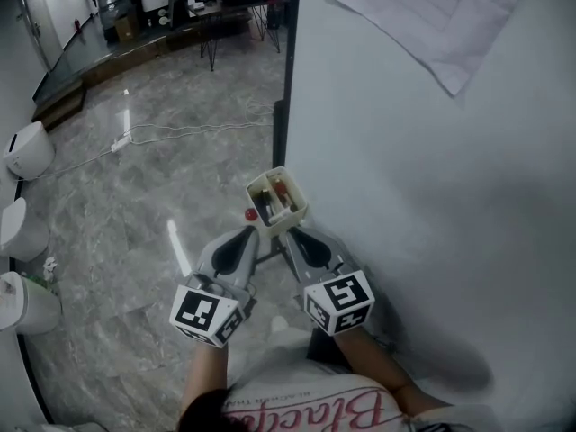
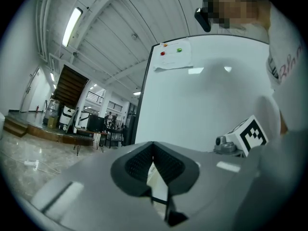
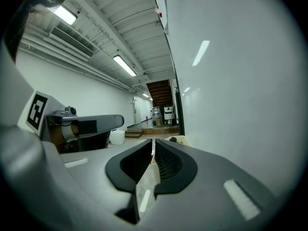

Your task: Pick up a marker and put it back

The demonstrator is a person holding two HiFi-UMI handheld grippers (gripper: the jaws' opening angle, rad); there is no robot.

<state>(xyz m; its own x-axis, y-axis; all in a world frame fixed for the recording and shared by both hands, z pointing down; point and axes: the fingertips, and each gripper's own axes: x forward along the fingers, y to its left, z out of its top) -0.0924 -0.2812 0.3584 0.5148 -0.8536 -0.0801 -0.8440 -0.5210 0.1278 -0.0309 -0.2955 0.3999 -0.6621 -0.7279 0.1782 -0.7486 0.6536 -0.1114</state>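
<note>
A cream marker holder (image 1: 277, 201) hangs at the whiteboard's left edge, with a red marker (image 1: 280, 190) and a dark one standing in it. A small red round piece (image 1: 250, 214) sits just at its left side. My left gripper (image 1: 253, 233) is just below and left of the holder, jaws shut with nothing between them (image 2: 153, 144). Directly beneath the holder is my right gripper (image 1: 292, 232), also shut and empty (image 3: 153, 141). The right gripper view shows the holder (image 3: 181, 140) just beyond the jaw tips. The two grippers lie side by side, pointing up at the holder.
The whiteboard (image 1: 432, 196) fills the right half of the head view, with a paper sheet (image 1: 414, 16) pinned near the top. A marble floor (image 1: 135, 214) with a white cable and power strip (image 1: 121, 142) lies to the left, and white bins (image 1: 27, 151) line the far left.
</note>
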